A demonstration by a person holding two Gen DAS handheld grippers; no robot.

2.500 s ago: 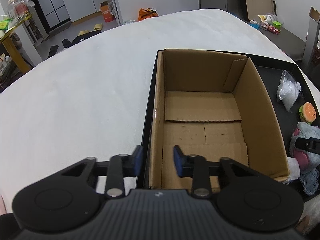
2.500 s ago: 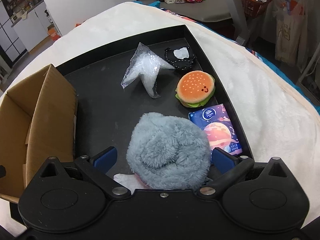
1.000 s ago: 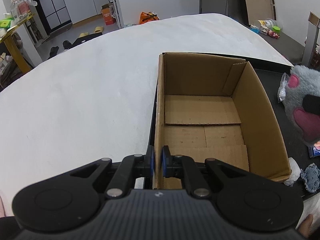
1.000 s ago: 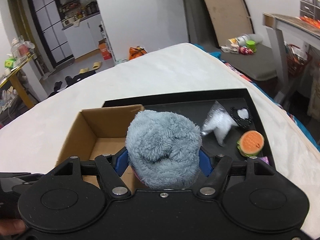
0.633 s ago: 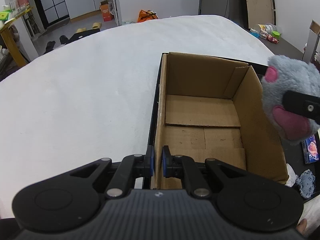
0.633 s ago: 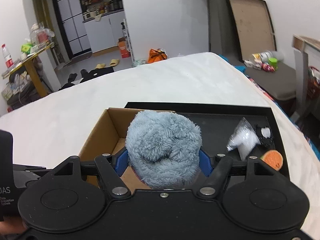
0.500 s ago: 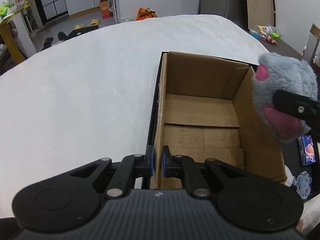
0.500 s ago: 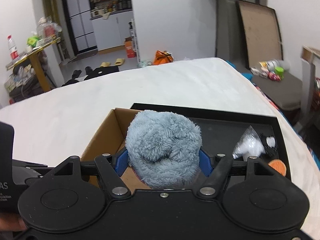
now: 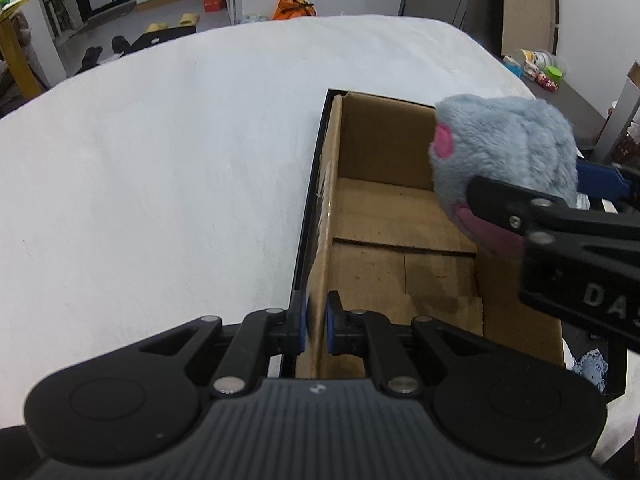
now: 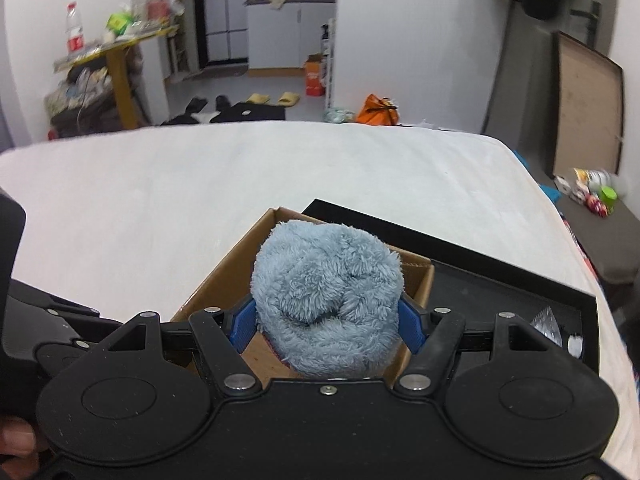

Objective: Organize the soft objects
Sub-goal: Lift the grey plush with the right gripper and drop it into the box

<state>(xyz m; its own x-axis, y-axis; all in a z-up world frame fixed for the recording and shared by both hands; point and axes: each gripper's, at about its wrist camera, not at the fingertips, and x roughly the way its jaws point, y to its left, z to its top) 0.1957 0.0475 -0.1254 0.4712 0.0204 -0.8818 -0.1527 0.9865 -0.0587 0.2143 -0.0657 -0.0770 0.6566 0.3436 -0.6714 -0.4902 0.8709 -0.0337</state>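
An open cardboard box stands in a black tray on the white bed. My left gripper is shut on the box's near left wall, one blue pad on each side of the cardboard. A fluffy grey-blue plush toy with pink patches sits squeezed between the blue pads of my right gripper, which is shut on it. In the left wrist view the plush toy hangs over the right side of the box, above its floor. The box holds nothing I can see.
A clear plastic bag and a small black and white item lie in the tray to the right of the box. A small grey cloth piece lies by the box's near right corner. White bedding spreads to the left.
The right gripper has carried the plush toy leftward from beside the box to over its right part. The left gripper keeps its hold on the box wall.
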